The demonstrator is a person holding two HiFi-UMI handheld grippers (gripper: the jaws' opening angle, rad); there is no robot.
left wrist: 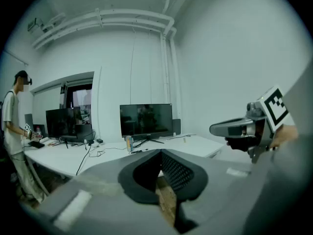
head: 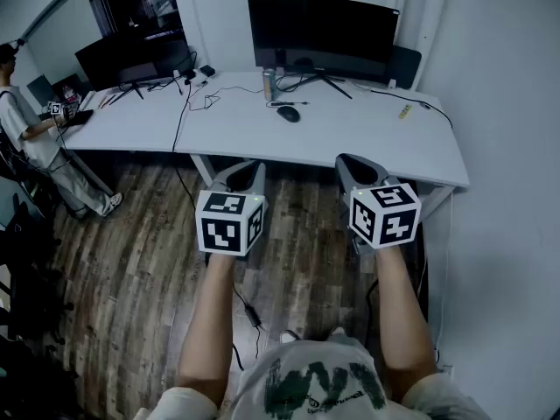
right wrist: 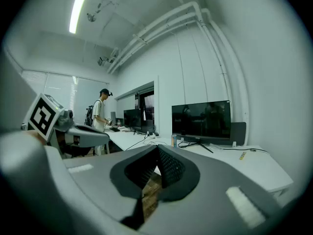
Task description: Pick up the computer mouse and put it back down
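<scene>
The dark computer mouse lies on the white desk, in front of the big monitor, with its cable running to the left. Both grippers hang in the air over the wooden floor, short of the desk's near edge and well apart from the mouse. My left gripper is shut with nothing between its jaws, which meet at the tips. My right gripper is likewise shut and empty. Each points at the desk, slightly downward.
A large monitor and a drink can stand behind the mouse. Cables cross the desk, and a small yellow item lies at the right. A second monitor sits at the far left, where another person stands.
</scene>
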